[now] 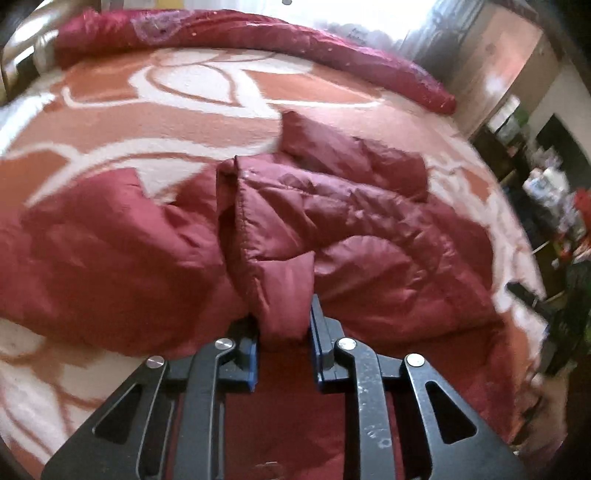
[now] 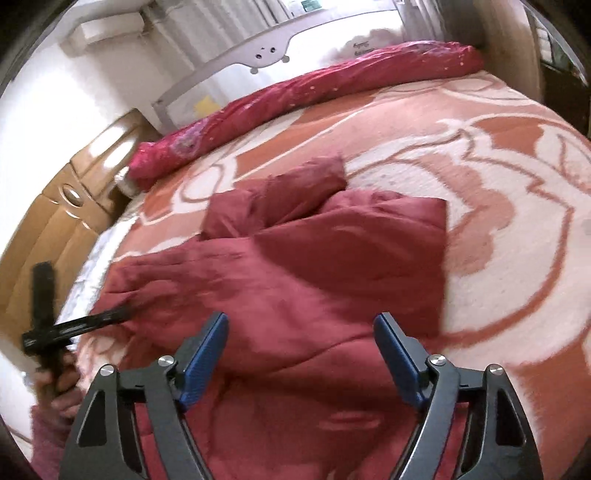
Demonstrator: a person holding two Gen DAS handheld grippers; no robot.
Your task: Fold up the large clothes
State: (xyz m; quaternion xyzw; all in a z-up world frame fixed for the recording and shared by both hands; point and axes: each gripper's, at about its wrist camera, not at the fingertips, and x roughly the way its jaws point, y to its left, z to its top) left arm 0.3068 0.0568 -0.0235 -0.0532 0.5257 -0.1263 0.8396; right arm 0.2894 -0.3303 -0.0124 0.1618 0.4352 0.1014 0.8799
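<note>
Left wrist view: the left gripper (image 1: 284, 332) is clenched on a thick fold of the jacket (image 1: 332, 229), a padded tab of fabric bulging between its blue pads at 6 o'clock. This dark red quilted jacket lies crumpled across the middle of the bed (image 1: 184, 122), on an orange-and-white patterned blanket, with one sleeve (image 1: 351, 155) reaching toward 1 o'clock and a broad panel spreading toward 9 o'clock. A rolled magenta quilt (image 1: 258, 33) lies along the far edge at 12 o'clock. Right wrist view: the right gripper (image 2: 301, 354) is released, its jaws spread wide over the jacket (image 2: 295, 266) with nothing between them; the person's left hand (image 2: 61, 380) with its tool appears at 8 o'clock. Handling, as judged: the jacket looks soft, puffy and light, with a smooth shell that is likely slippery, so a pinch on a single layer may slide off. Stitched seams and hems, such as the bound edge (image 1: 242, 221) running from centre toward 7 o'clock, should give the firmest hold. Padding will spring back, so folds probably need pressing flat. A corner of the hem or a sleeve cuff would suit the free right gripper.
</note>
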